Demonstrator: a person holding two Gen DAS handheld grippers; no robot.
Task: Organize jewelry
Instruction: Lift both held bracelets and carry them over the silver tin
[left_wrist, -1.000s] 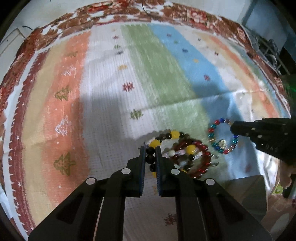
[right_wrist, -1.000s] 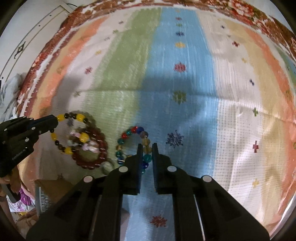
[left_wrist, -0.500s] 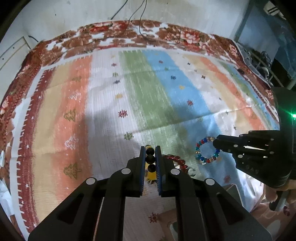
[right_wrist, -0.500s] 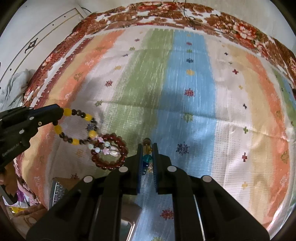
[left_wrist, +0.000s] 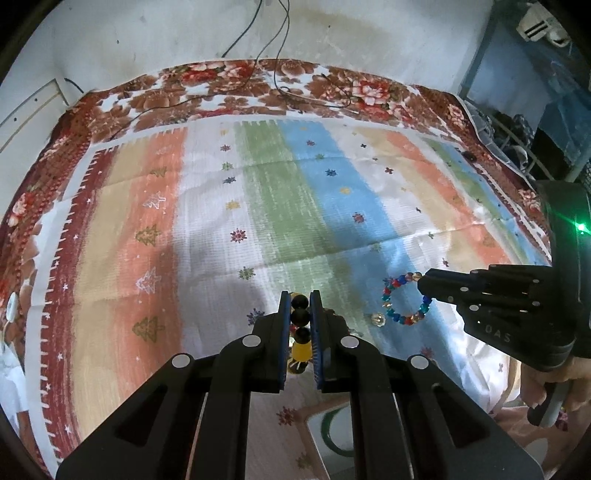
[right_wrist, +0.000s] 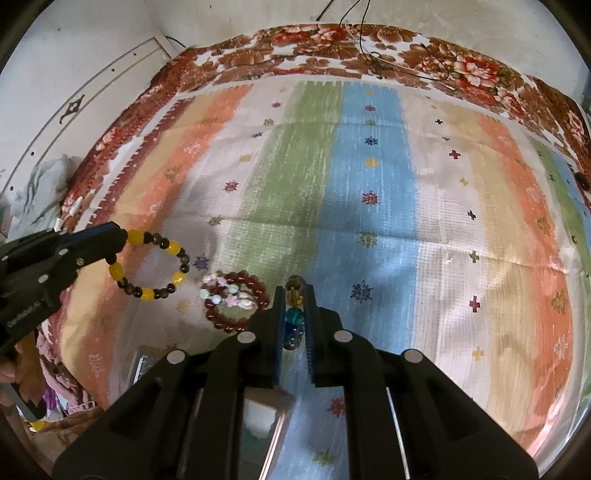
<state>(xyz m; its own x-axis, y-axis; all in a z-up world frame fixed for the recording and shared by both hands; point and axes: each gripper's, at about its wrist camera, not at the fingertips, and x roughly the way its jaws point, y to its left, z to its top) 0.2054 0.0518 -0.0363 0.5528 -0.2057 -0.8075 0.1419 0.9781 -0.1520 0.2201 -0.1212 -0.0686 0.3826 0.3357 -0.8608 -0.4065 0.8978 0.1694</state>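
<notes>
My left gripper (left_wrist: 300, 299) is shut on a yellow-and-black bead bracelet (left_wrist: 300, 317) and holds it lifted above the striped cloth; the bracelet hangs as a loop in the right wrist view (right_wrist: 151, 264). My right gripper (right_wrist: 294, 291) is shut on a multicoloured glass-bead bracelet (right_wrist: 294, 314), also lifted; its loop shows in the left wrist view (left_wrist: 404, 299). A dark red bead bracelet (right_wrist: 236, 304) with a pale pink-and-white bracelet (right_wrist: 225, 295) across it lies on the cloth between the grippers.
A striped cloth (left_wrist: 258, 206) covers the bed, with a floral blanket (left_wrist: 280, 85) behind it. A box with a mirrored lid (right_wrist: 258, 417) sits at the near edge below the grippers. Cables (left_wrist: 258, 37) hang down the back wall.
Both grippers have risen and pulled back, each lifting its bracelet off the cloth. The red and pink bracelets stayed lying where they were.
</notes>
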